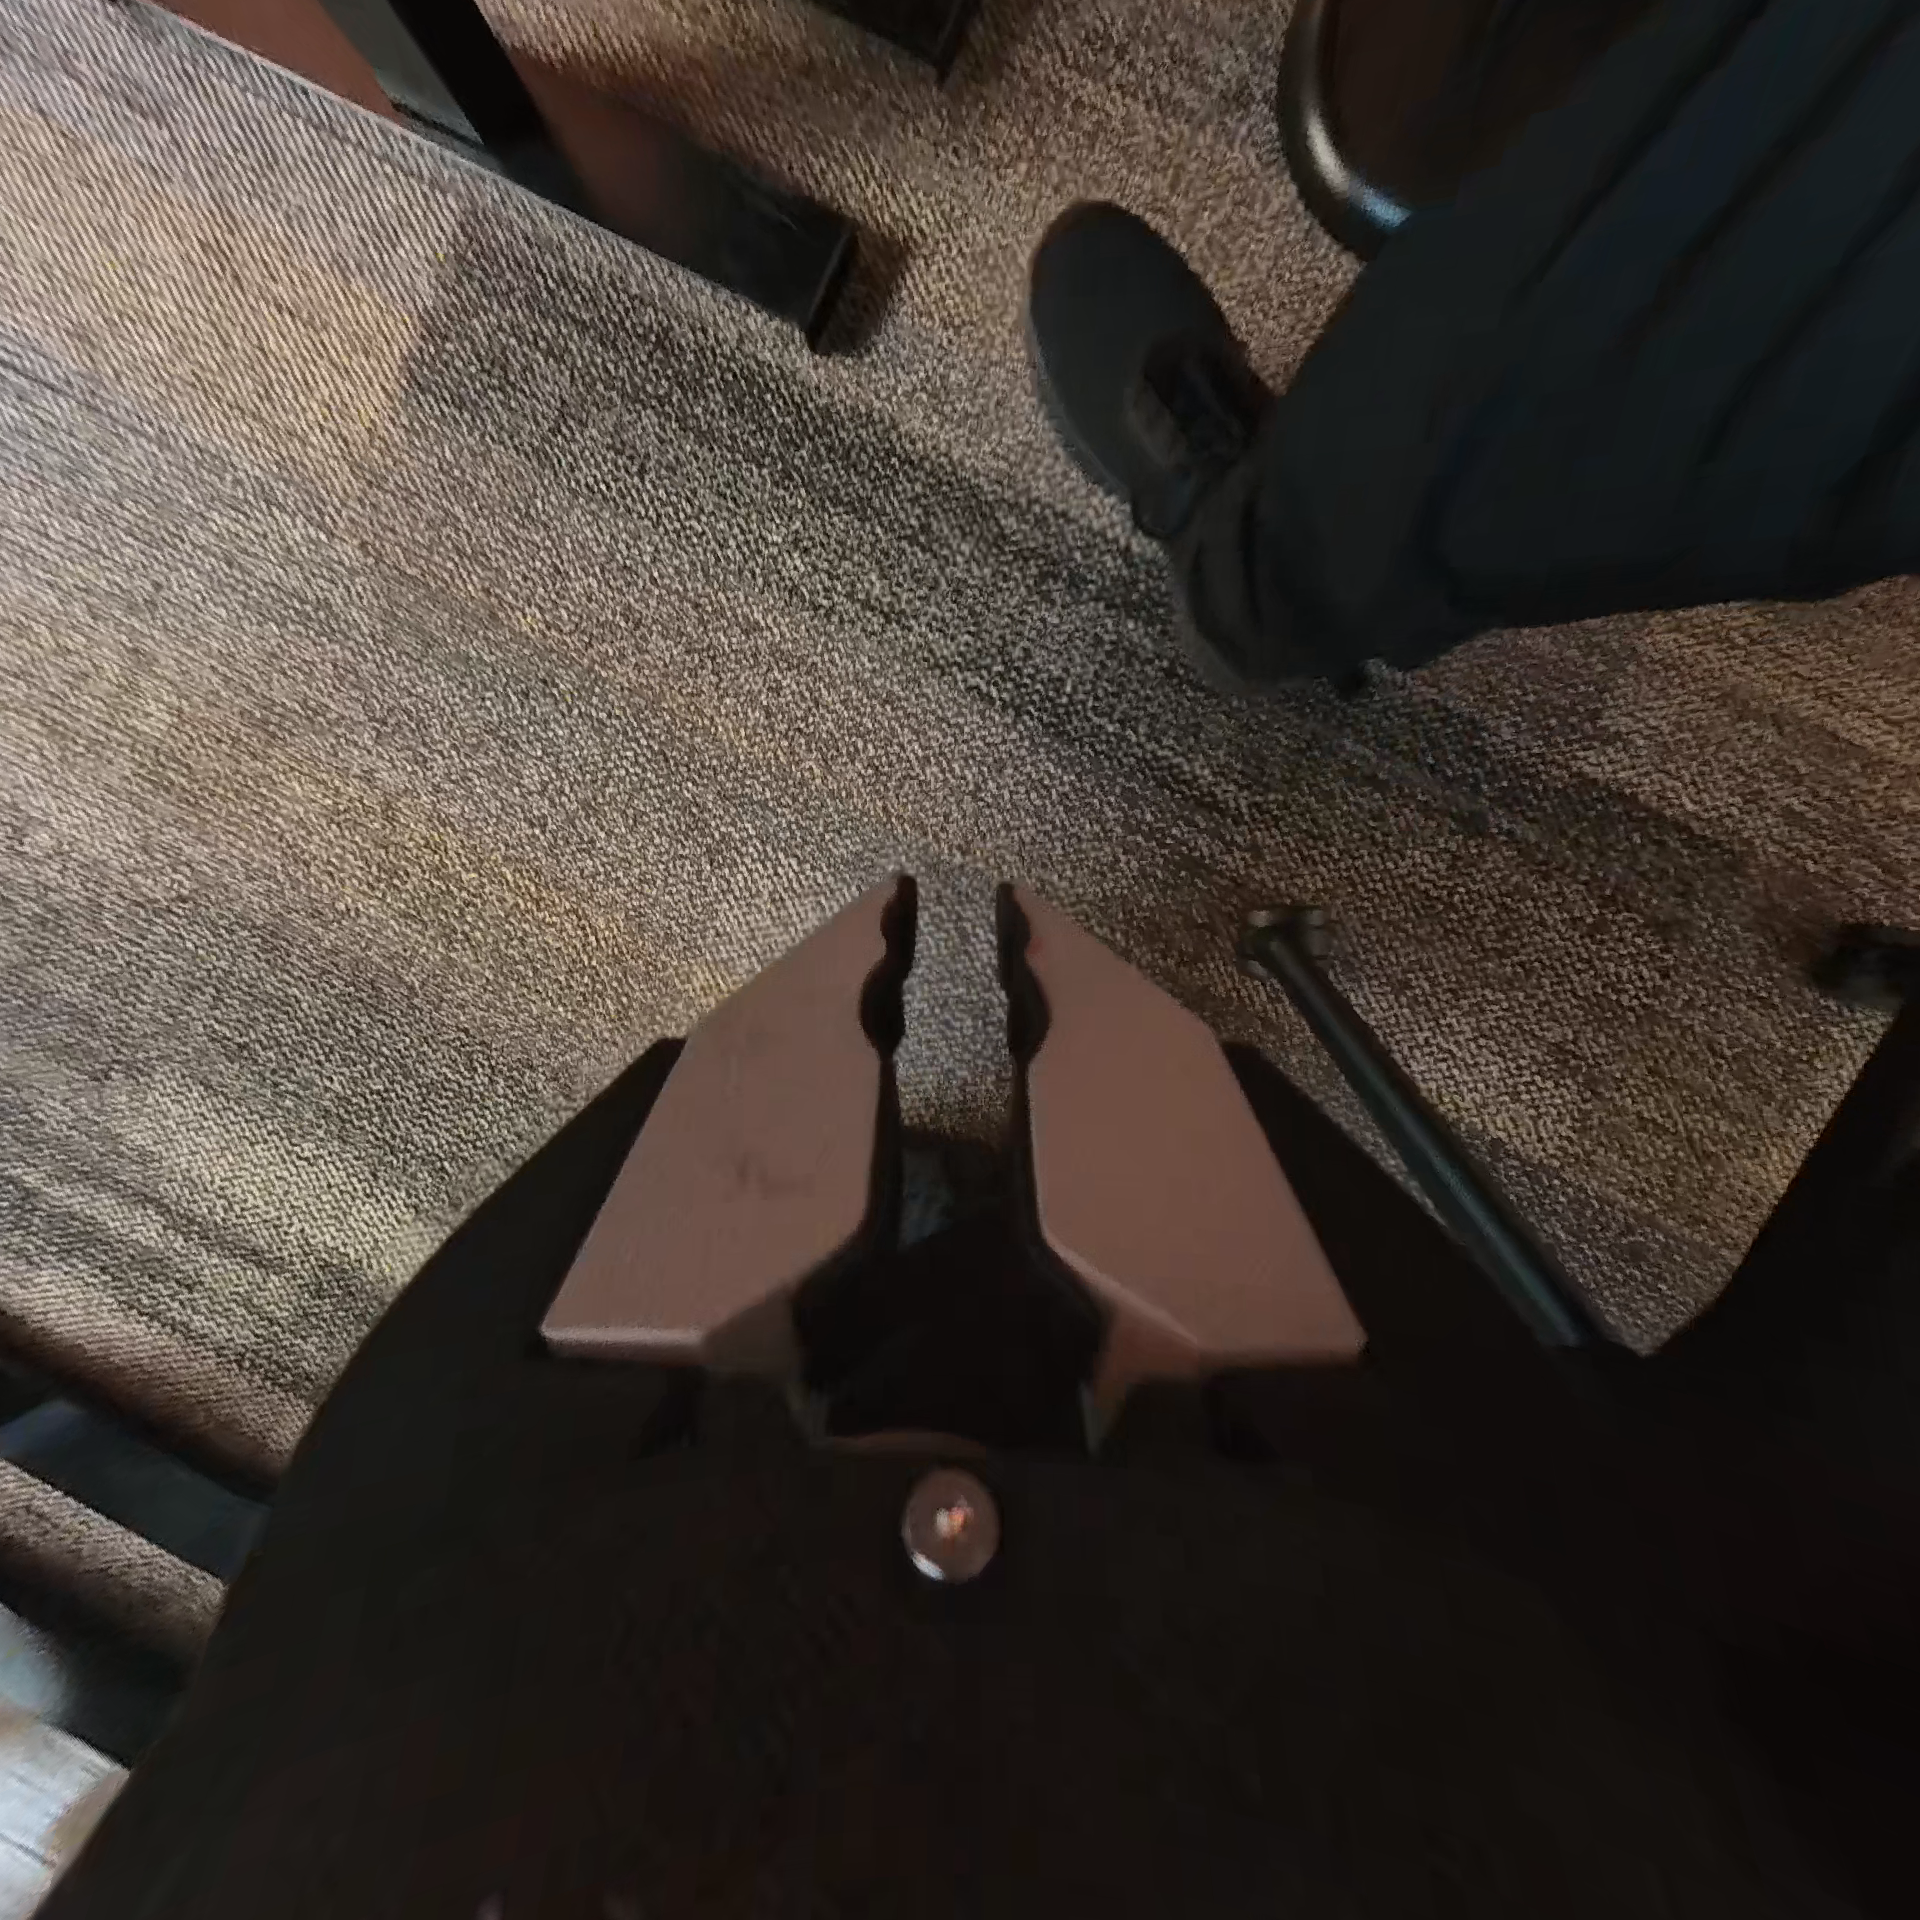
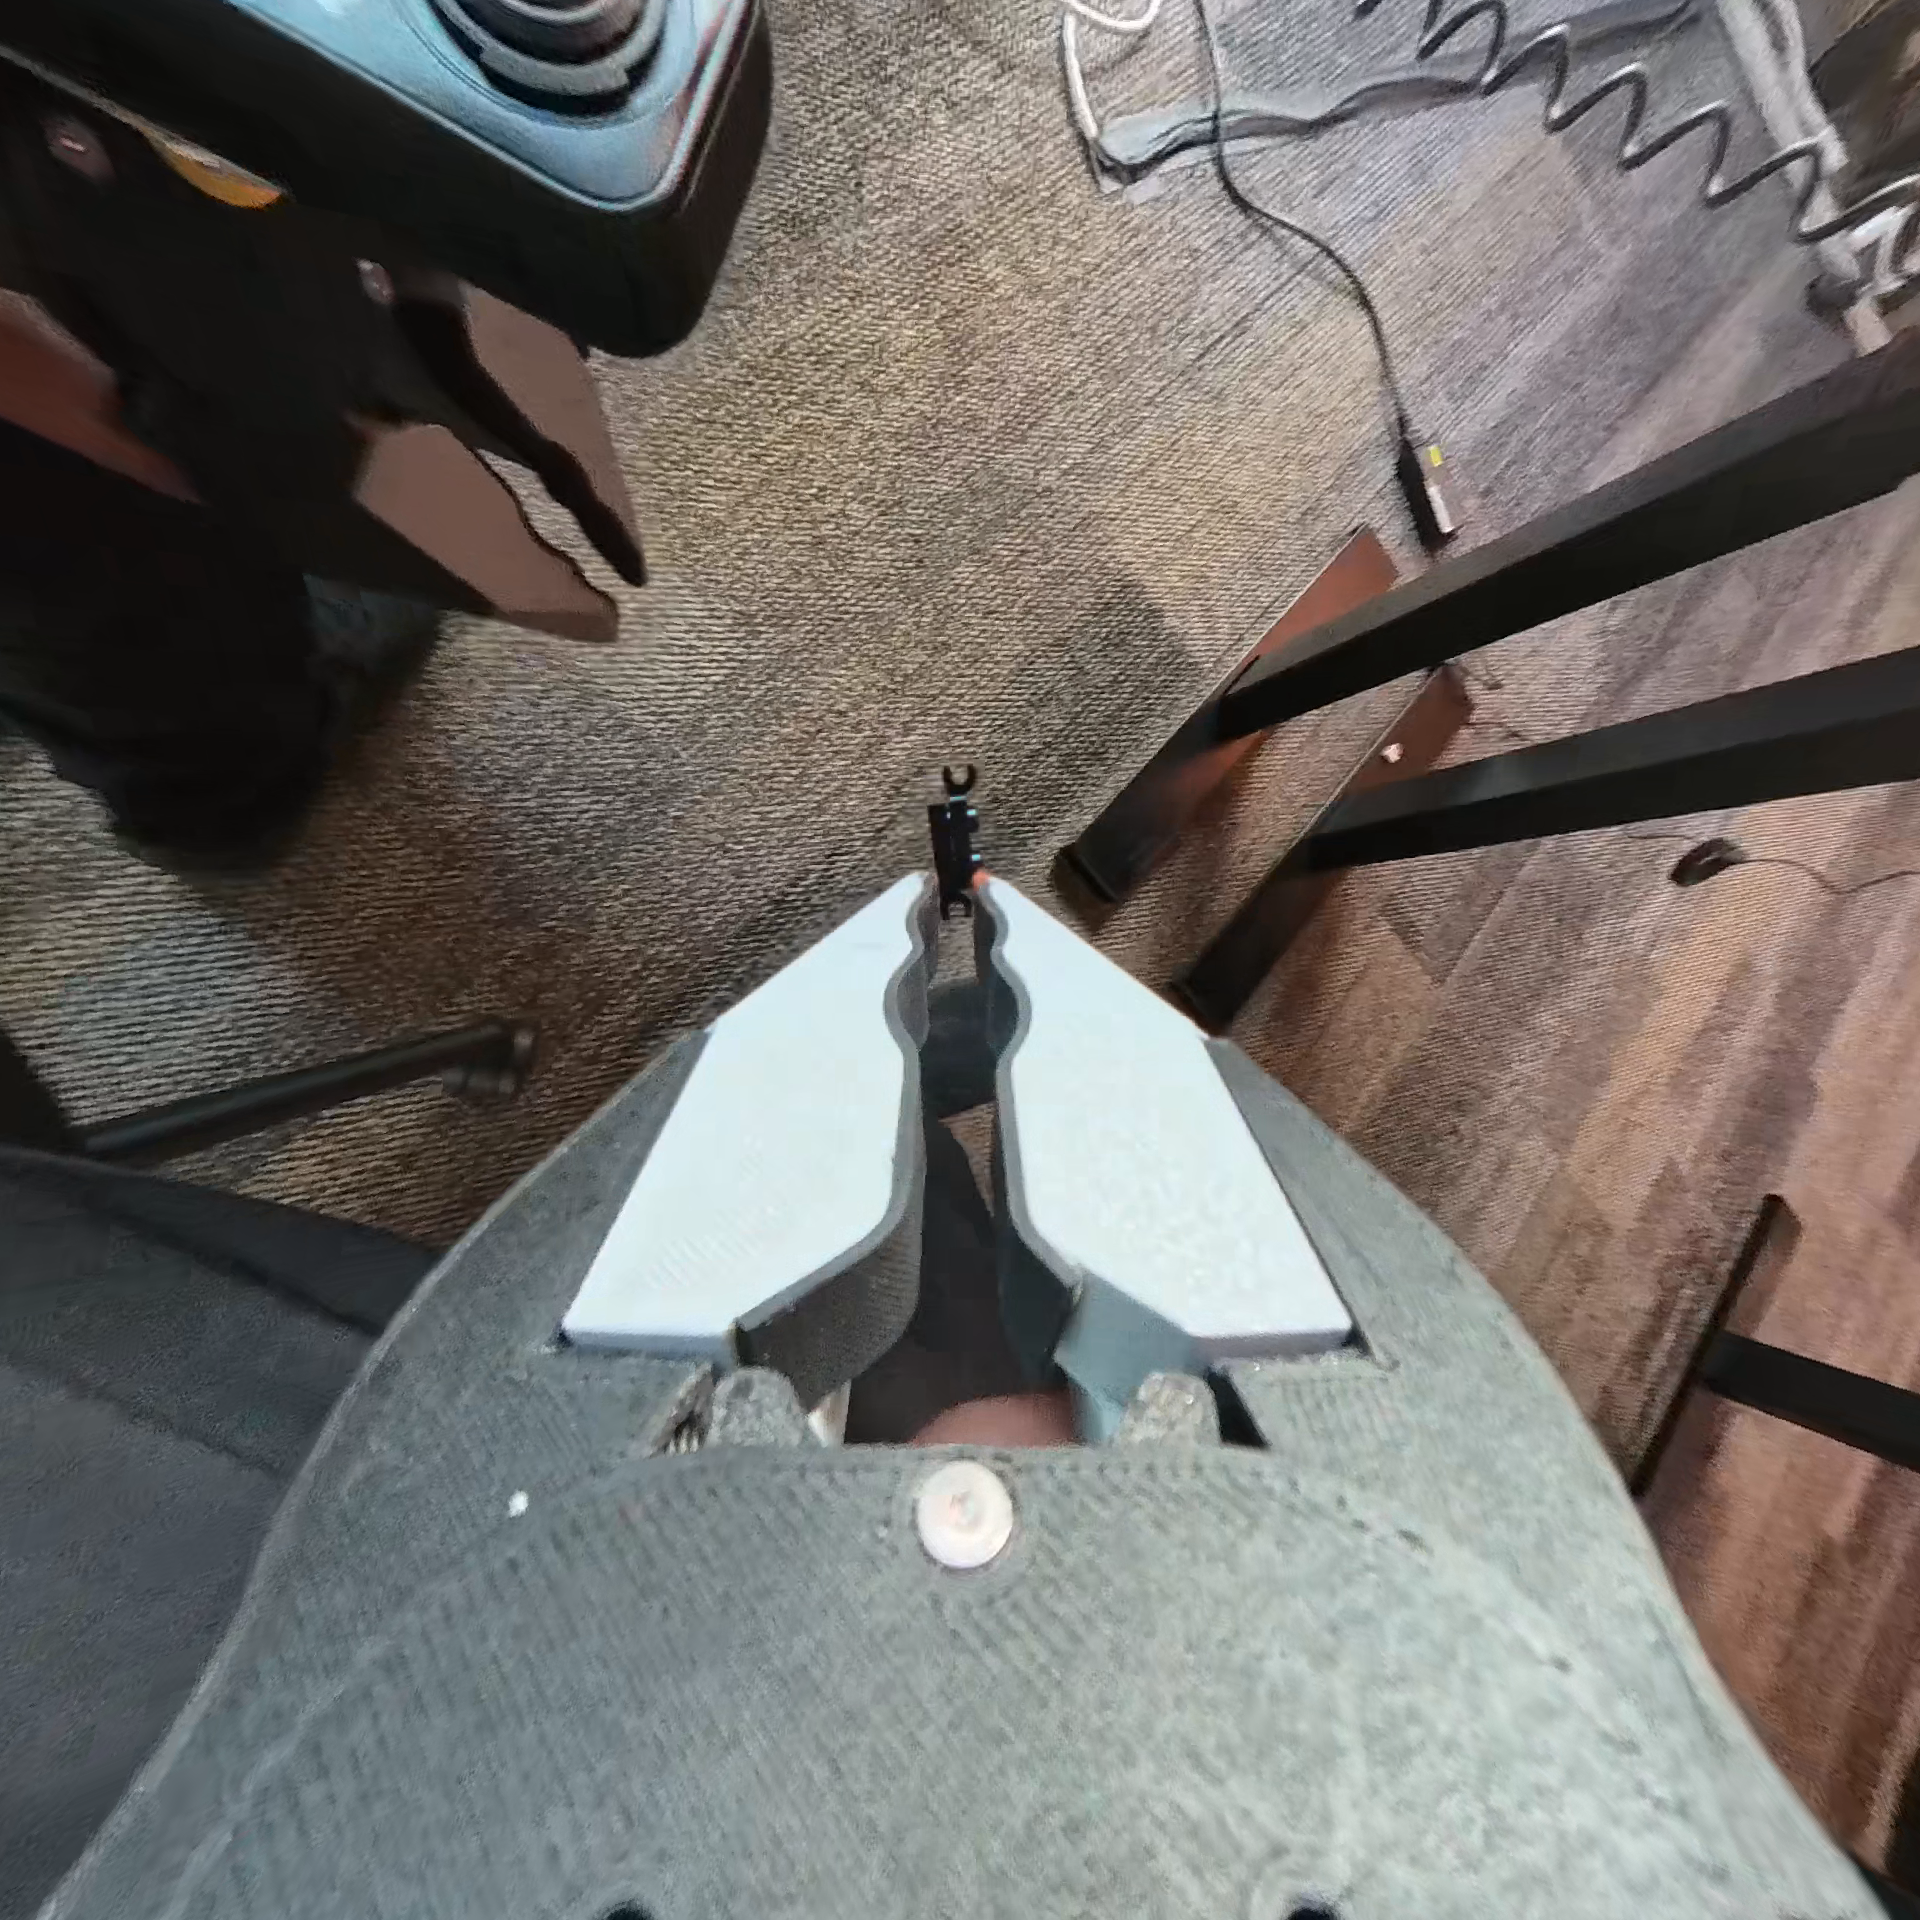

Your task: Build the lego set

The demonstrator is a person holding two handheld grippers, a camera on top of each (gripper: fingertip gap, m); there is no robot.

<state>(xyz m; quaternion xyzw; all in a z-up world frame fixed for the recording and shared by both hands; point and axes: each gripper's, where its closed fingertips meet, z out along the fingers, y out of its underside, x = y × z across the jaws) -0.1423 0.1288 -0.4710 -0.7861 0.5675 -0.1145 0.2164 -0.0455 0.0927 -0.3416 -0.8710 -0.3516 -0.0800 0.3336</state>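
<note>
Black lego piece [image 2: 954,831] upright in right gripper [image 2: 956,885] jaws; left gripper [image 1: 952,896] narrowly parted, empty.

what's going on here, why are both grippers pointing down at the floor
A person holds a gripper in each hand above the carpet. The right gripper is pinching a small black lego piece at its fingertips. The left gripper is slightly open and holds nothing. A long black rod lies on the carpet nearby. No partly built set shows in either view.
</note>
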